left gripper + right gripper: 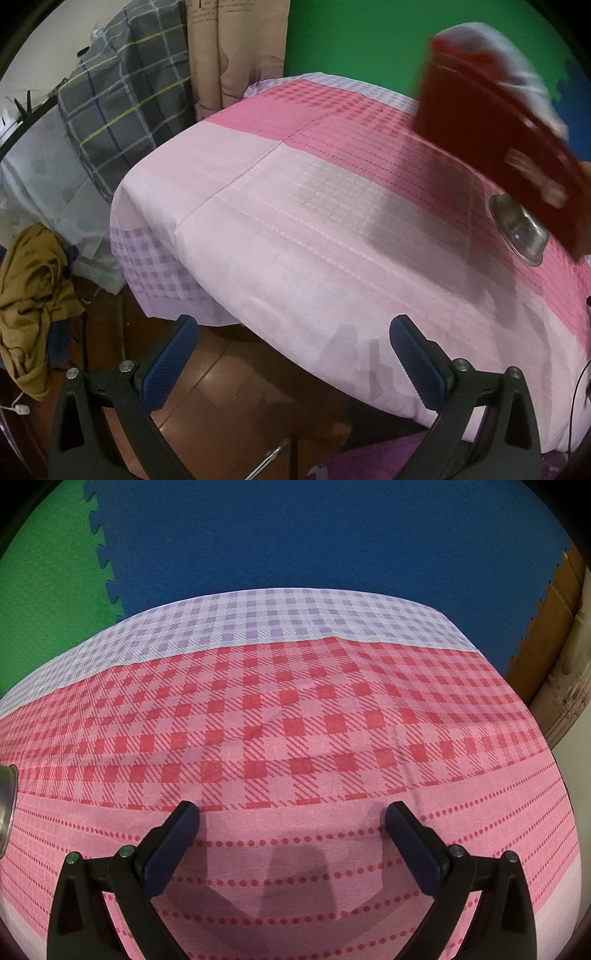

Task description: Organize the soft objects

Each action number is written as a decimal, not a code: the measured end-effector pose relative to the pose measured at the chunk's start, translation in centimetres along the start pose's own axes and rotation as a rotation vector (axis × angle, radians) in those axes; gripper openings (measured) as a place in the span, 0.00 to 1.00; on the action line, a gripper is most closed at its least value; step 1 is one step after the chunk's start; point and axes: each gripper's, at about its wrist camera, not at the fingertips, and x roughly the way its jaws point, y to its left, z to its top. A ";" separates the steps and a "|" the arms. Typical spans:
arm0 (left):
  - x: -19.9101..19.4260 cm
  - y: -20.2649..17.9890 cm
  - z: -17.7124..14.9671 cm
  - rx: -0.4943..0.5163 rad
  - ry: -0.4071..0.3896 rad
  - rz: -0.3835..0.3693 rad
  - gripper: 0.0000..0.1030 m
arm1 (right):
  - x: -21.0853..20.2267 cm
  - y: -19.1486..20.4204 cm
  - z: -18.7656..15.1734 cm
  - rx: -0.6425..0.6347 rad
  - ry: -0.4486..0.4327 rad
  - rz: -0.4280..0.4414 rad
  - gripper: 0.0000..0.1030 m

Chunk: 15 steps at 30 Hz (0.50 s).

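Item: counter (pixel 295 738) draped in a pink, red and lilac checked cloth (pixel 295 240). Soft goods: no loose soft object lies on the cloth in either view; the nearest candidates are an ochre garment heap (pixel 33 306) on the floor at 9 o'clock in the left view, and a grey plaid bundle (pixel 114 99) at 10 o'clock. Hard goods: a steel bowl (pixel 519 232) at 3 o'clock, partly covered by a blurred red object (pixel 491 147), identity unclear. Hazards, as judged: a reach across could knock the bowl, and fingers closing low could pinch the cloth and drag it. Left gripper (pixel 291 343): fingers spread wide, holding nothing, above the counter's near edge. Right gripper (pixel 291 827): fingers equally wide, empty, over the cloth without visibly touching it.
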 end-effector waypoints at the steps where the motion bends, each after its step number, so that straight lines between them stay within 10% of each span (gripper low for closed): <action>1: -0.1 -0.1 0.0 0.003 -0.002 0.002 1.00 | 0.1 0.2 0.2 0.000 0.000 0.000 1.00; 15: 0.1 -1.7 -0.7 0.060 0.021 0.006 1.00 | 0.0 0.0 0.0 0.000 0.001 0.000 1.00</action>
